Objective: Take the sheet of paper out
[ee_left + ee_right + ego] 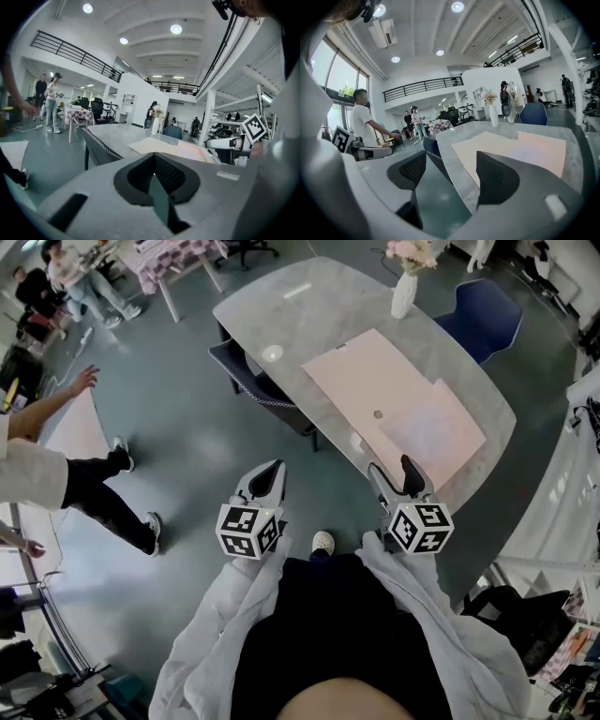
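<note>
Pink paper (375, 381) on table (309, 315), right gripper (391, 467) released at its near edge — left gripper (274, 470) clenched over floor (187, 409).

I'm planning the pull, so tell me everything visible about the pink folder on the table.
The pink folder lies flat and aslant on the grey table, toward its near right end. It looks like matte pale pink card, with a small round dot near the middle. A paler, glossier sheet overlaps its near-right part. Nothing else touches it; the open right claw hangs by the table edge.
</note>
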`<state>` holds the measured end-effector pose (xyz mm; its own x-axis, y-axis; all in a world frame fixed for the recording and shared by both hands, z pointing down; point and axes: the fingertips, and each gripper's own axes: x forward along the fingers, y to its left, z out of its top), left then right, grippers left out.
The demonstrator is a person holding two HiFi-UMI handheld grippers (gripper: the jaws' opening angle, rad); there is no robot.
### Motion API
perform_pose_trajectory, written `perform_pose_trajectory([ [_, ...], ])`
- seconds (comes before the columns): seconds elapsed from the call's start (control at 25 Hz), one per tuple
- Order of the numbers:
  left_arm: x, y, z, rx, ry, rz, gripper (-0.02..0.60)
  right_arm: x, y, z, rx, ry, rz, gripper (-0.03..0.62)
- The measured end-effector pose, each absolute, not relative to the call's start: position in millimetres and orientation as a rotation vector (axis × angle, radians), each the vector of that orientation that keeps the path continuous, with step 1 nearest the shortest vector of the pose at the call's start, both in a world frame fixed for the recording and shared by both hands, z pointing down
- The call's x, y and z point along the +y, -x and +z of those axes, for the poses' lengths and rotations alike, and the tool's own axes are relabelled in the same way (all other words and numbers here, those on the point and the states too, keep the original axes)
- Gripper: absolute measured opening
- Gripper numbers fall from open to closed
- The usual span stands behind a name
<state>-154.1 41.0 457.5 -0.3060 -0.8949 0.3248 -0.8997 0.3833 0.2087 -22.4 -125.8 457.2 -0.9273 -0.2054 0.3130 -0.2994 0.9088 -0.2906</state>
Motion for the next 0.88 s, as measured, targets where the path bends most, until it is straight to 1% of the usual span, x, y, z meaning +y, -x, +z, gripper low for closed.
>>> perform_pose_trajectory([
  [0.4, 23, 171, 462, -2.231, -1.527, 0.088, 0.000, -152, 26, 471, -2.759, -0.435, 0.574, 0.328],
  [0.88, -34, 191, 450, -2.099, -1.741, 0.141, 0.000, -184, 29, 469, -2.745, -0.656, 0.639, 0.328],
])
